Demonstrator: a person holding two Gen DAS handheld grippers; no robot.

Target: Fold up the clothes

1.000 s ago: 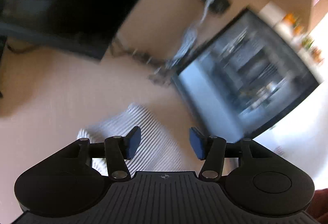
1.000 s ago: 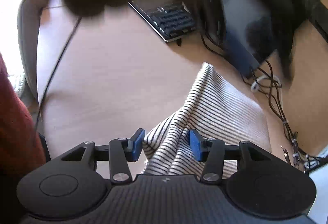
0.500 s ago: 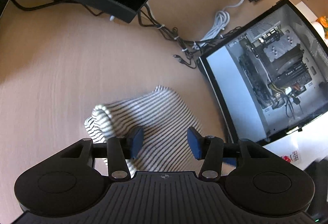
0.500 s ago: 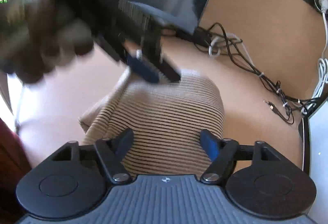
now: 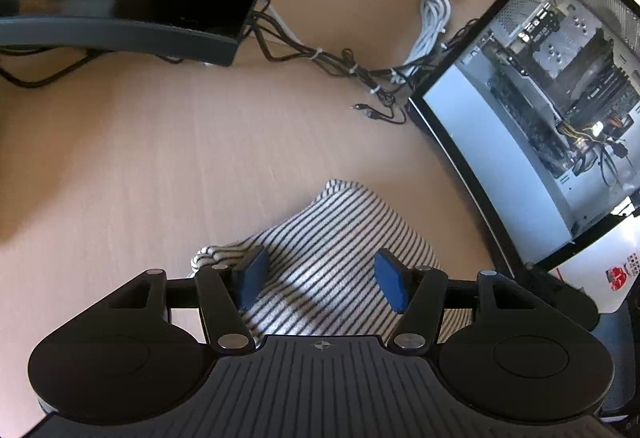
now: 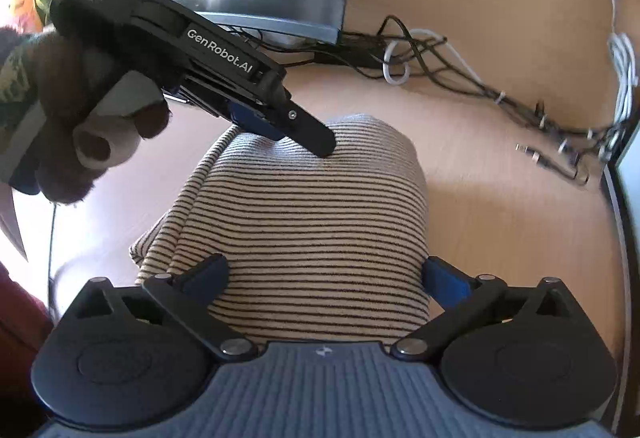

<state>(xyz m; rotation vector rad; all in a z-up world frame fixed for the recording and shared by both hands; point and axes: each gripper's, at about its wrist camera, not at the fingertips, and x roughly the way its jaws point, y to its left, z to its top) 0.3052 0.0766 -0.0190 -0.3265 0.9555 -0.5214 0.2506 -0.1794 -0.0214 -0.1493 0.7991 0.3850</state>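
Fingers of both grippers spread wide — left gripper and right gripper over the folded striped garment; neither grips it

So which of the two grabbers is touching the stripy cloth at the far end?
The left gripper: its fingers press the far end of the cloth. The right gripper hovers open at the near end.

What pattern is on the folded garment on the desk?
Thin dark stripes on a cream ground; the folded garment shows best in the right wrist view.
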